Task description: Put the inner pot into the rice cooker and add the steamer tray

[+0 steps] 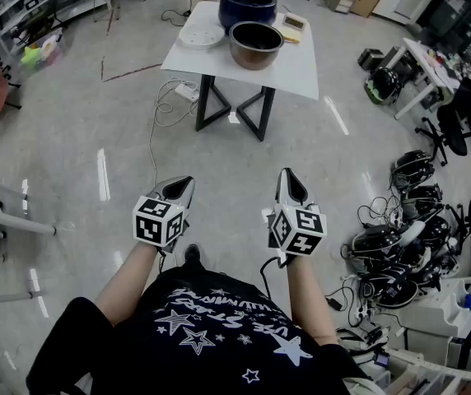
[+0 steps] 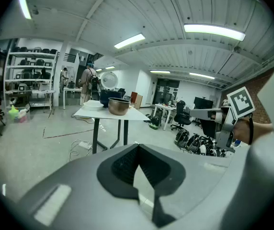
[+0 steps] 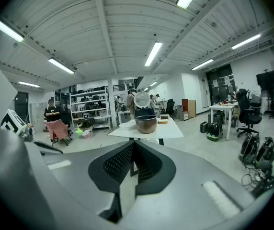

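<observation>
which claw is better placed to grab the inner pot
Right, marginally: the inner pot lines up with the right claw, the steamer tray with the left claw. Both shut, far off.

1x rice cooker [image 1: 247, 5], 1x inner pot [image 1: 255, 46], 1x steamer tray [image 1: 201, 35], 1x table [image 1: 300, 71], 2x tools [image 1: 186, 182] [image 1: 288, 176].

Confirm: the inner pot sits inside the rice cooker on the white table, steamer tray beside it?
No. The head view shows the inner pot on the white table in front of the rice cooker, not inside it; the steamer tray is beside it.
</observation>
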`<action>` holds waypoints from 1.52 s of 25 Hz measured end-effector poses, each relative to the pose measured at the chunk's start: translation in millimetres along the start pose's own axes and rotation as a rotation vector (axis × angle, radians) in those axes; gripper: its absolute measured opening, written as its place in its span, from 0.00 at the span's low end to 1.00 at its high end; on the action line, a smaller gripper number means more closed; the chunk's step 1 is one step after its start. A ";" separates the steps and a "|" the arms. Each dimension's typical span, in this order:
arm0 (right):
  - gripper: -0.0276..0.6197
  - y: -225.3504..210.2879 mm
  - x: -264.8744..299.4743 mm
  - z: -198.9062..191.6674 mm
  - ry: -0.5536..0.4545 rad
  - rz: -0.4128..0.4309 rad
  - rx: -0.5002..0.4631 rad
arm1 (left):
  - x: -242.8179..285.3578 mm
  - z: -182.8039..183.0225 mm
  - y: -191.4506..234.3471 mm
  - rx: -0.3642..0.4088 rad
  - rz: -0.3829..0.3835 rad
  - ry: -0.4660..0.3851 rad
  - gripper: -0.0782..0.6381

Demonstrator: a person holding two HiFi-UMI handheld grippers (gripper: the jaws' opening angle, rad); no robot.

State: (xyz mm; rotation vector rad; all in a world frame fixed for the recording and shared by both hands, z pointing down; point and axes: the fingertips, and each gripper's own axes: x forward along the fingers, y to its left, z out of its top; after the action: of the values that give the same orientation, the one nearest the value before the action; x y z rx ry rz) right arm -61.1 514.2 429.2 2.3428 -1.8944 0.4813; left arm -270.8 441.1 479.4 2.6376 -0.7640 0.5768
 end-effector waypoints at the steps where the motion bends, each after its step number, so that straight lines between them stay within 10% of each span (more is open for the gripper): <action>1: 0.08 1.3 -0.9 -0.6 -0.002 0.002 -0.003 | -0.6 0.0 -0.6 0.004 -0.001 -0.004 0.11; 24: 0.09 42.7 46.3 -49.6 0.091 0.067 0.065 | 4.3 -41.3 45.8 -0.094 -0.031 0.056 0.11; 26: 0.10 46.7 53.9 -43.7 0.091 0.077 0.073 | 8.3 -27.5 56.7 -0.084 -0.029 0.029 0.22; 32: 0.54 64.1 89.1 -21.3 0.098 0.108 0.074 | 16.1 9.7 100.0 -0.017 -0.007 -0.061 0.57; 38: 0.64 66.2 108.0 -15.4 0.114 0.060 0.110 | 23.3 38.3 131.4 -0.014 -0.020 -0.101 0.65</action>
State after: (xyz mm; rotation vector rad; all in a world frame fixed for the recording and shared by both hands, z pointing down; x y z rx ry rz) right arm -108.4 402.1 467.5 2.2738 -1.9375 0.7269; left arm -316.1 309.9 483.7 2.6750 -0.7671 0.4332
